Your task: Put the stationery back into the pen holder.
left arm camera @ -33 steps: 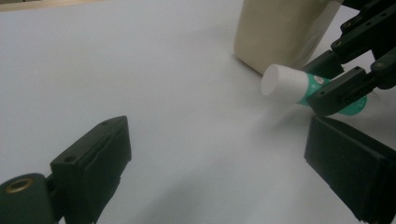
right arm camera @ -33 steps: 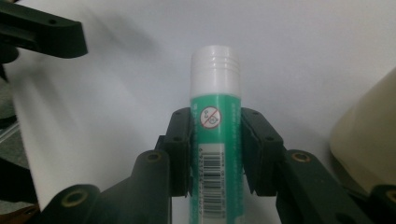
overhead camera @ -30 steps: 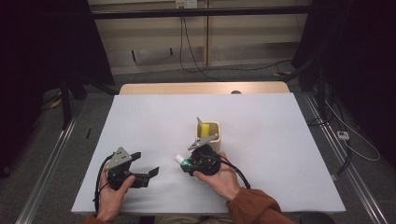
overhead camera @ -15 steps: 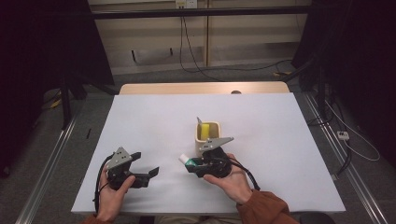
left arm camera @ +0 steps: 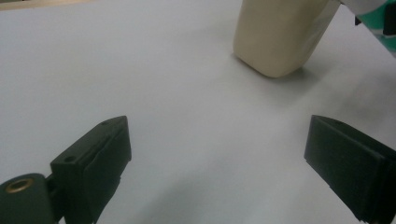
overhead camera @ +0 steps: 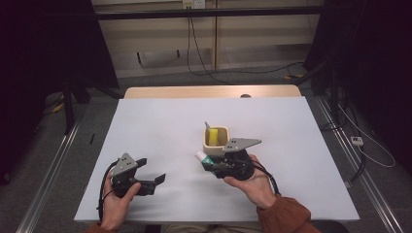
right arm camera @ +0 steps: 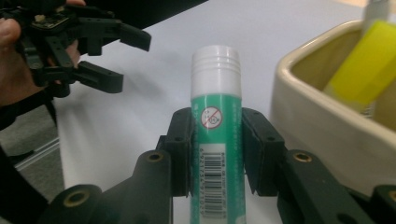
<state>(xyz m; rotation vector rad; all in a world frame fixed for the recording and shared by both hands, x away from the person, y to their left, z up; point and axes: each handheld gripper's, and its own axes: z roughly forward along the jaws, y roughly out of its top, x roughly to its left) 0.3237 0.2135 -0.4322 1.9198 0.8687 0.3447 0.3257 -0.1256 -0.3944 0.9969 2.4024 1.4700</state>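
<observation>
White table [overhead camera: 301,145], cream cup [overhead camera: 216,139] holding yellow item [overhead camera: 213,137], right tongs [overhead camera: 206,161] gripping glue stick [overhead camera: 202,156], left tongs [overhead camera: 151,171] open.

Glue stick [right arm camera: 215,140] in right tool [right arm camera: 217,144], just beside cup [overhead camera: 216,138] on table [overhead camera: 301,145]

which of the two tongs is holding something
The right tongs, shut on the green glue stick. The left tongs stand open over bare table.

The worktop [overhead camera: 160,121] lies bare across its far half and both side margins – room for either hand to pass. One obstacle stands near the middle: a cream holder [overhead camera: 216,140] (a yellow block upright inside). The right tool [overhead camera: 208,160], clamped on a green glue stick [right arm camera: 217,140], sits just beside the holder's near wall – little gap there. The left tool [overhead camera: 150,172], jaws wide, has bare surface ahead.
</observation>
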